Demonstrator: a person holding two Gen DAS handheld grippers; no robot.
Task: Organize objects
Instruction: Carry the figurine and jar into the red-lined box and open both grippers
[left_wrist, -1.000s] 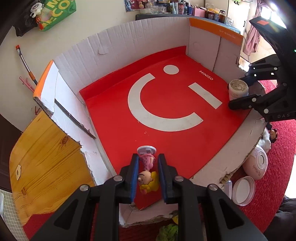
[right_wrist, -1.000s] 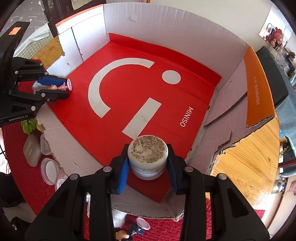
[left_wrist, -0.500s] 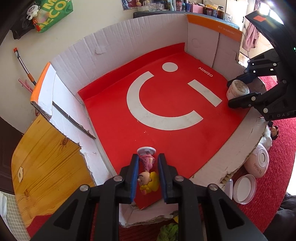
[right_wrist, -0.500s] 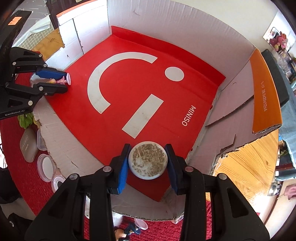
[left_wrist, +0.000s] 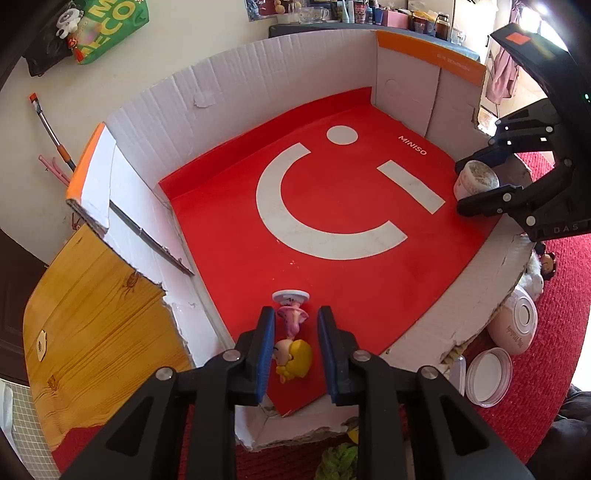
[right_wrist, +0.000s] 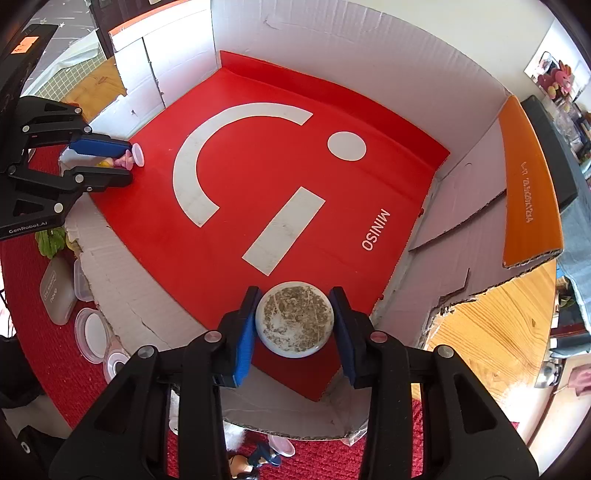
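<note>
Down comes the jar (right_wrist: 294, 321) in the right gripper (right_wrist: 294, 292). A second ago it was tipped and riding higher; now its speckled lid faces straight up at the camera, low over the red floor.

Sweeping from the left: a wooden tabletop (left_wrist: 92, 314) shows under the torn side of the cardboard box (left_wrist: 258, 74). Inside the box lies a red sheet (left_wrist: 332, 266) with a white smile and the word MINISO.

At its near left corner the left gripper (left_wrist: 295, 321) has its blue pads a narrow way apart. The figurine (left_wrist: 293, 354) lies between them, yellow-haired head toward the camera and round white base pointing into the box. Her head is against the left pad, and a sliver of red shows at the other pad. I cannot tell whether she is truly pinched.

Across to the right, near the box's right wall and low front edge, the right gripper's jaws are spread to the jar's full width, both pads pressed against its sides.

Outside on the red carpet (left_wrist: 535, 369), just beside the box, sit a white lid (left_wrist: 489, 376) and a pale round container (left_wrist: 515, 325).
</note>
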